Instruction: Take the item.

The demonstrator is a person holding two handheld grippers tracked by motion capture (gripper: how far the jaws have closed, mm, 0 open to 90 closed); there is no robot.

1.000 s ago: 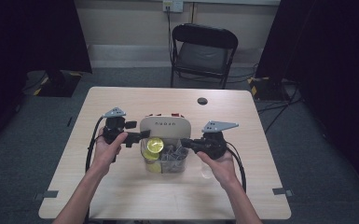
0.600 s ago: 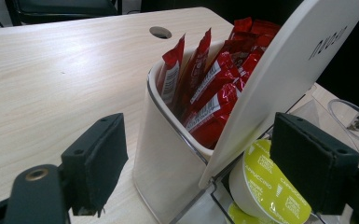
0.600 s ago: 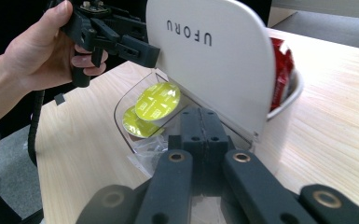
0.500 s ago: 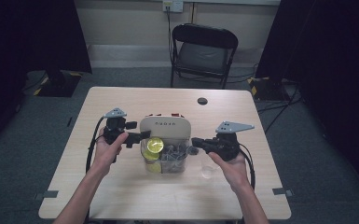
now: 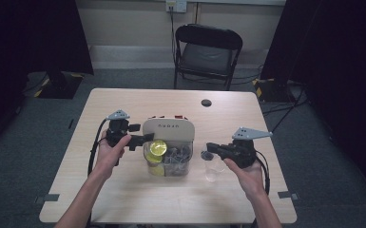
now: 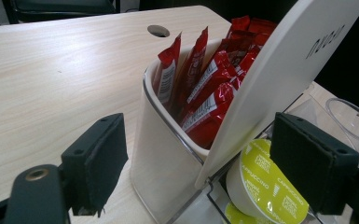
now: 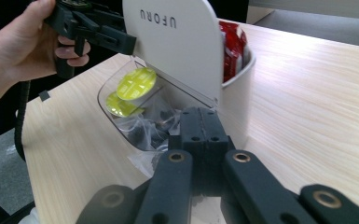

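White lid [image 5: 168, 127] mid-frame tilted up, left gripper [image 5: 145, 138] spread wide at its edge, likely propping it; right gripper [image 5: 206, 153] pinched together above clear cup [image 5: 212, 173].

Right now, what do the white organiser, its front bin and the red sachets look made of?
White curved organiser: looks like matte moulded plastic, smooth with rounded edges and printed lettering. Clear front bin: transparent glossy plastic, probably acrylic; the yellow-lidded capsules show through its wall. Red stick sachets: glossy film or foil laminate, judging by crimped tops and sheen.
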